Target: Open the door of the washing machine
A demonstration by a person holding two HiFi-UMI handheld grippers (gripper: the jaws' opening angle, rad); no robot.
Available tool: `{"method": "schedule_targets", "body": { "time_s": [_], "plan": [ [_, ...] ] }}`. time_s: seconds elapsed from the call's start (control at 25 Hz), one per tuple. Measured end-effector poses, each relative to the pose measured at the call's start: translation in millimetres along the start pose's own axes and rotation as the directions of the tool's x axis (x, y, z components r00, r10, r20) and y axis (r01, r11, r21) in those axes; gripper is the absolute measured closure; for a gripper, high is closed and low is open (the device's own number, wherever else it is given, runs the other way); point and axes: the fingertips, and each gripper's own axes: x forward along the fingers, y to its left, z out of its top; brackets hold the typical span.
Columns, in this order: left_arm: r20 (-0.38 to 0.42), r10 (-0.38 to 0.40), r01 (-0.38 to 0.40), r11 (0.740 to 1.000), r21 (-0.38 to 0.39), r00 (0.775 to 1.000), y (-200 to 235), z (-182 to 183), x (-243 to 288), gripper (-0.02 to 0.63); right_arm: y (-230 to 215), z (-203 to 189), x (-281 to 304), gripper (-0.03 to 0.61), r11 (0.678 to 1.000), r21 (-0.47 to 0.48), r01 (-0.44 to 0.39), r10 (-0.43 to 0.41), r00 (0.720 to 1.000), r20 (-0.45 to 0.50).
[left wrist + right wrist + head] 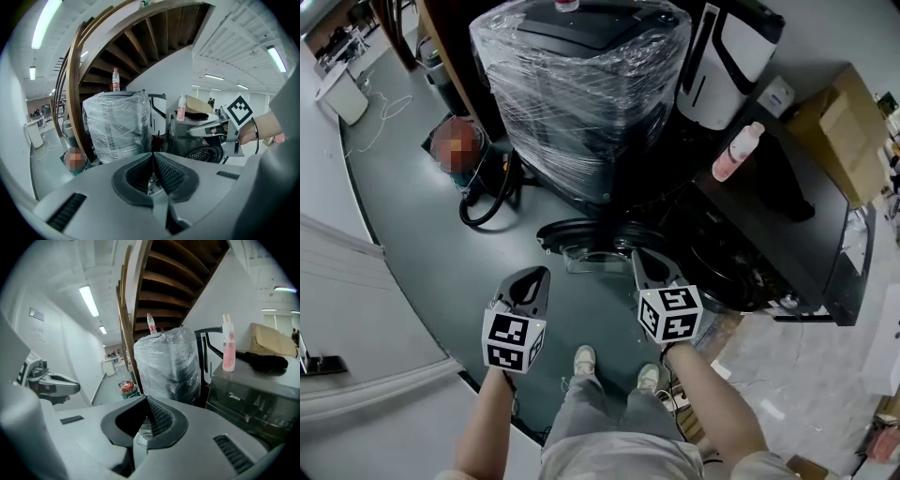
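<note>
The black front-loading washing machine stands at the right, its dark drum mouth facing the floor space. Its round door, a black ring with a clear bowl, hangs swung out to the left of the front. My right gripper hovers just over the door's right part, jaws shut with nothing in them. To the left of the door my left gripper is in the air, its pads also meeting at the tip, empty. From the right gripper view the machine's front panel is close on the right.
A plastic-wrapped appliance stands behind the door, a white unit beside it. A pink bottle and a cardboard box rest on the machine's top. A black hose loops on the floor. My shoes are below.
</note>
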Motion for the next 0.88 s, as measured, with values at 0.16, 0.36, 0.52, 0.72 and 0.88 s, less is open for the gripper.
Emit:
{"method": "schedule_targets", "body": {
  "time_s": [0.16, 0.36, 0.52, 0.72, 0.88],
  "plan": [
    [0.049, -0.036, 0.034, 0.998, 0.049, 0.998, -42, 43, -9, 0.589, -7, 40, -62, 0.552, 0.999, -0.014, -0.033, 0.034, 0.996, 0.082],
    [0.144, -0.072, 0.055, 0.991, 0.122, 0.987, -88, 108, -30, 0.589, -15, 90, -135, 0.551, 0.996, -0.079, -0.052, 0.065, 0.981, 0.183],
    [0.238, -0.095, 0.043, 0.975, 0.216, 0.967, -122, 164, -52, 0.589, -23, 123, -192, 0.552, 0.988, -0.15, -0.032, 0.068, 0.966, 0.247],
    [0.363, -0.148, 0.04, 0.956, 0.291, 0.92, -167, 224, -83, 0.589, -25, 161, -263, 0.552, 0.977, -0.213, -0.001, 0.077, 0.935, 0.347],
    [0.473, -0.175, 0.049, 0.963, 0.266, 0.863, -201, 261, -111, 0.589, -28, 181, -314, 0.551, 0.969, -0.244, 0.042, 0.065, 0.909, 0.413]
  ]
}}
